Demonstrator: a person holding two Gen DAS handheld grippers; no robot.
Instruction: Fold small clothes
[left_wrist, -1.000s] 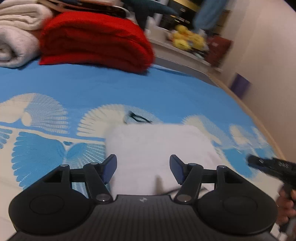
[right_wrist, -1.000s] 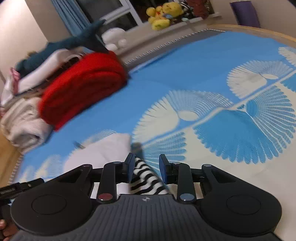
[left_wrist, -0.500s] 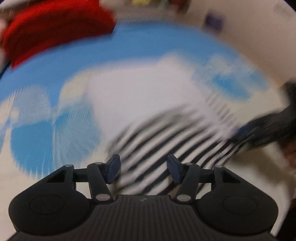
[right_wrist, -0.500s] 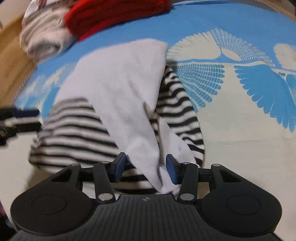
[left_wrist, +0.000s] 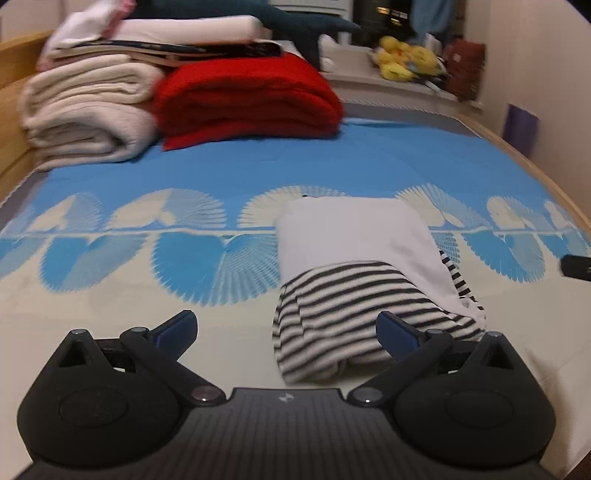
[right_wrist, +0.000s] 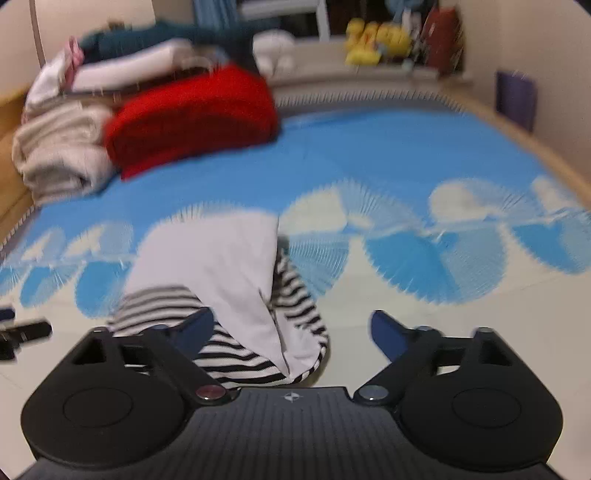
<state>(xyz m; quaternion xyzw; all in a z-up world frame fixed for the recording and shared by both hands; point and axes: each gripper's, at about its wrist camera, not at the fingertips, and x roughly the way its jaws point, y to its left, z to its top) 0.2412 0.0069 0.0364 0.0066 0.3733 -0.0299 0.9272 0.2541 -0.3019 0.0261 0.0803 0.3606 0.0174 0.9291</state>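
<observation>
Both your claws are spread wide and hold nothing: the left claw (left_wrist: 286, 328) sits just left of the shirt (left_wrist: 354, 266), the right claw (right_wrist: 291, 328) just right of it. The shirt, white with black-striped sleeves, lies folded into a narrow bundle on the bed (left_wrist: 258, 162), so its sleeves stay tucked. A red blanket (left_wrist: 243, 99) and cream towels (left_wrist: 88, 110) sit well behind, blocking nothing

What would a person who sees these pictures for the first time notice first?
Probably the red folded blanket at the far end of the blue patterned bedspread, beside a stack of cream towels. Nearer lies the small black-and-white striped garment, partly folded with its white side up. The left hand-held gripper and right hand-held gripper are both open.
</observation>
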